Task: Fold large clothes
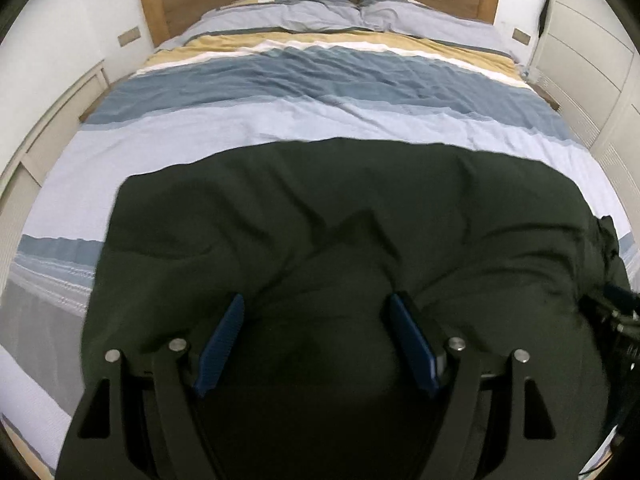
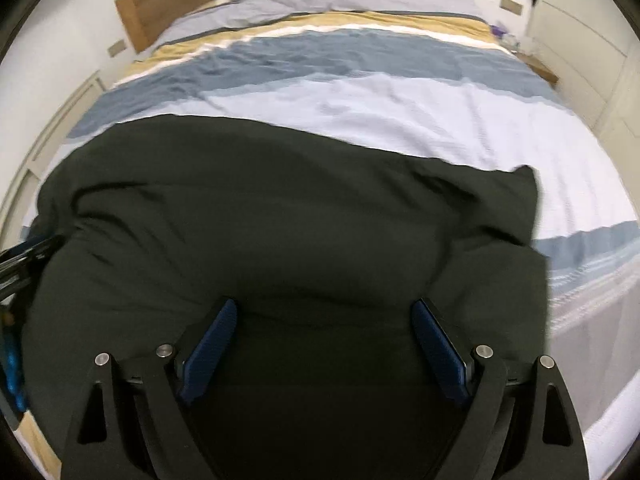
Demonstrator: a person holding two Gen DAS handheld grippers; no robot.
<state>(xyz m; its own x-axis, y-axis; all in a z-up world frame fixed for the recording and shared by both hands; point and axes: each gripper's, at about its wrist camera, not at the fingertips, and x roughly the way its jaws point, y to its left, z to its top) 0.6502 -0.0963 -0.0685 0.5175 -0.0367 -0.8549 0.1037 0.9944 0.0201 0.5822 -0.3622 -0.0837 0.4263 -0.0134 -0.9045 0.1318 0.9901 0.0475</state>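
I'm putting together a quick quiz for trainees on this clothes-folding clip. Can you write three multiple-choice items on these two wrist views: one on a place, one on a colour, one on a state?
1. Where does the dark garment lie?
A. on the striped bed cover, at the near end of the bed
B. on the pillows
C. on the floor

2. What colour are the pads on the gripper fingers?
A. red
B. blue
C. white

3. How do the jaws of the left gripper and the right gripper stand?
A. both clamped on cloth
B. one open, one shut
C. both open, over the garment

Answers:
1 A: the dark cloth covers the near stripes, while the pillows by the headboard are bare.
2 B: both wrist views show blue ribbed pads.
3 C: a wide gap shows between each pair of pads, with nothing pinched.
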